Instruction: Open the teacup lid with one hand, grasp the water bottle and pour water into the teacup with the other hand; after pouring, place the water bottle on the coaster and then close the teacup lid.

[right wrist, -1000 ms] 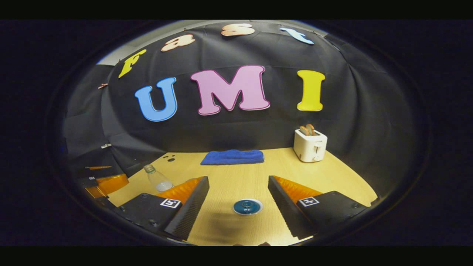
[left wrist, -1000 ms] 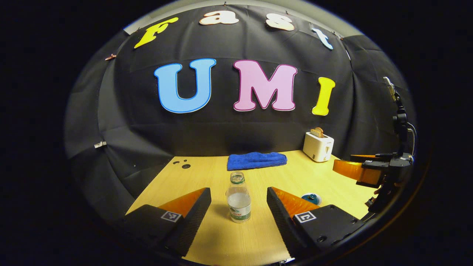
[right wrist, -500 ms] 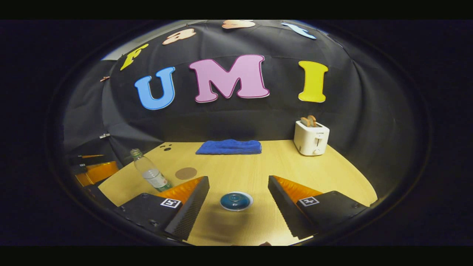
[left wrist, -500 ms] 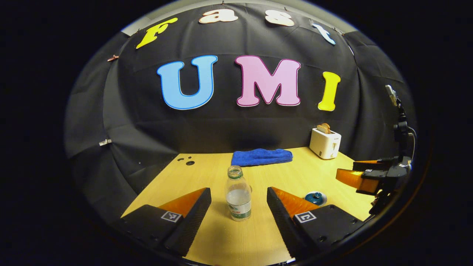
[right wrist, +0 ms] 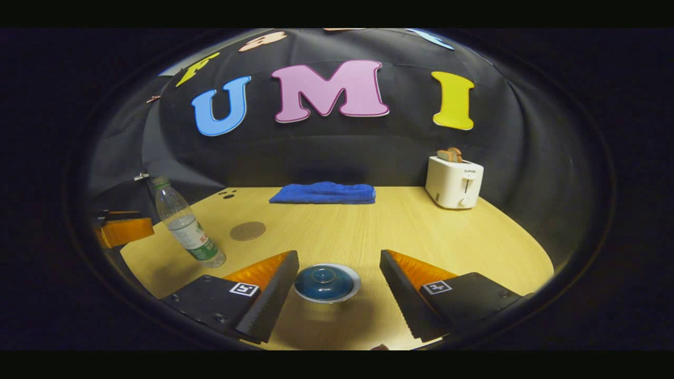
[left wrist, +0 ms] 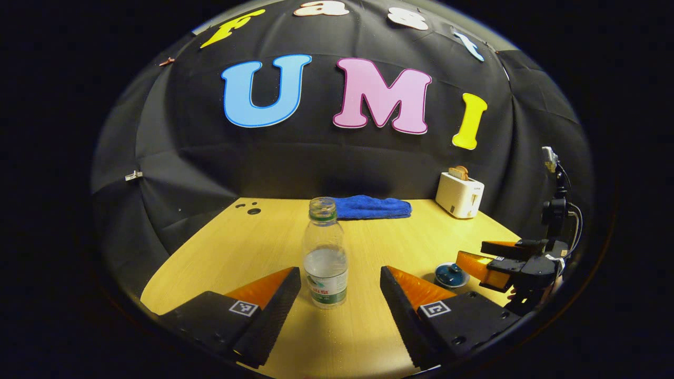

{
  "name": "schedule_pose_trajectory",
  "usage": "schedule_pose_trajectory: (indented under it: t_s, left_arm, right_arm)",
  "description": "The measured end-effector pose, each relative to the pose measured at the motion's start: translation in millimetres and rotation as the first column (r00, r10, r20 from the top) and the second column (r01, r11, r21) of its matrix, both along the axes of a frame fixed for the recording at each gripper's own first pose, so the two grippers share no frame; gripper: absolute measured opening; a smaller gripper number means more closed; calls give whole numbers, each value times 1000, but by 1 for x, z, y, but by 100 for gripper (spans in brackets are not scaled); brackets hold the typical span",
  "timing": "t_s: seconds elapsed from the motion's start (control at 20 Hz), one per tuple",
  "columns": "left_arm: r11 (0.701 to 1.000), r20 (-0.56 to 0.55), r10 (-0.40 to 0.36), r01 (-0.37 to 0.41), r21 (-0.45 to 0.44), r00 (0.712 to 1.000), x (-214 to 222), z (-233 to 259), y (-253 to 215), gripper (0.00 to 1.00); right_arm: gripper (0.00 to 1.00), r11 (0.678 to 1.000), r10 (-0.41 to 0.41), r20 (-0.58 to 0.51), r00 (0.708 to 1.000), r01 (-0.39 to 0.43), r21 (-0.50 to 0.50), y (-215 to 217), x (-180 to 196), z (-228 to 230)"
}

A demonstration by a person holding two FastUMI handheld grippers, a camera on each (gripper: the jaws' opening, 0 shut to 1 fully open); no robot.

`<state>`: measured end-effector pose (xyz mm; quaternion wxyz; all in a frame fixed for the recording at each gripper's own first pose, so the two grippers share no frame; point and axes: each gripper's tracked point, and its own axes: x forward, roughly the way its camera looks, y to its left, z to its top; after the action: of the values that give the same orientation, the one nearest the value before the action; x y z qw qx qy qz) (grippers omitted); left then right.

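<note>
- Left gripper view: the water bottle stands upright and uncapped on the surface, between the wide-spread fingers of the left gripper, touching neither.
- Risk, as I judge it: the bottle is tall, light and open at the top, so an off-centre close could nudge it with one finger first and tip it, spilling water.
- Right gripper view: the teacup lid, with its small knob, sits on the teacup between the fingers of the right gripper; they are wide apart and hold nothing, the left finger close beside the rim.
- Risk here: the lid is low and rounded, so a pinch on its sloping edge instead of the knob could slip, or drag the cup.
- The coaster lies flat just past the bottle, bare.
</note>
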<state>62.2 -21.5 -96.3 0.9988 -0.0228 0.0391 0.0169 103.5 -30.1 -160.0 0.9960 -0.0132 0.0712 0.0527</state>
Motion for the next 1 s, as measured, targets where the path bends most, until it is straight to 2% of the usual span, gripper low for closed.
schedule_pose_trajectory:
  t_s: [0.2, 0.35, 0.7, 1.0]
  left_arm:
    - [1000, -33, 17, -17, -8, 999, 1, -21, 16, 96]
    - [998, -52, 26, -28, -50, 998, 1, -30, 23, 96]
    - [999, -57, 30, -32, -37, 998, 3, -40, 25, 95]
    - [999, -55, 26, -28, -35, 998, 9, -43, 19, 95]
  right_arm:
    - [92, 1000, -7, 4, 1000, 7, 28, 5, 13, -14]
    - [80, 999, -16, 10, 1000, 15, 36, 4, 21, -22]
    - [75, 1000, 3, 29, 1000, -3, -3, 9, 25, -28]
    - [48, 999, 17, 42, 999, -15, -48, 15, 28, -27]
